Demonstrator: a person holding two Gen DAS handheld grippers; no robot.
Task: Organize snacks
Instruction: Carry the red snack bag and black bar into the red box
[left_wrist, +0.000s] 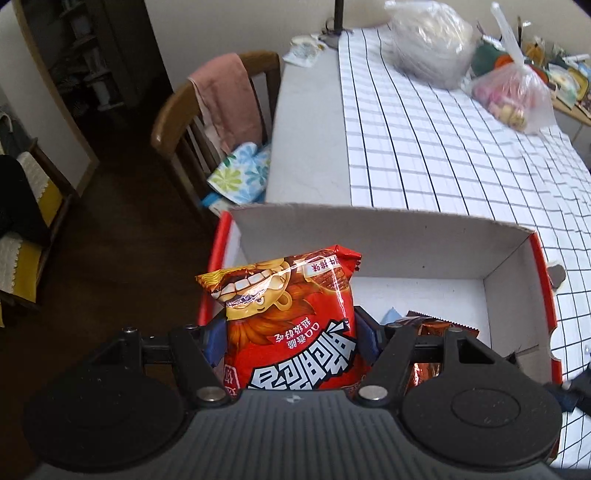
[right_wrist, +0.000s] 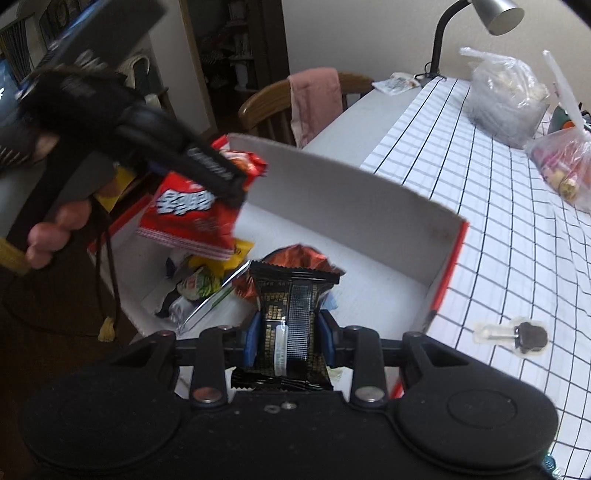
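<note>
The open box has bare floor along its far wall and right side. Its near left corner is crowded with loose packets. The left tool, carrying a red bag, hangs over that left end. Right of the box, the checked surface lies free up to the plastic bags at the far end.

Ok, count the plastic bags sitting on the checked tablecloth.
2. A cloudy grey plastic bag at the far end of the tablecloth, and a clear bag of pink snacks just right of it. Others may be hidden out of frame.
</note>
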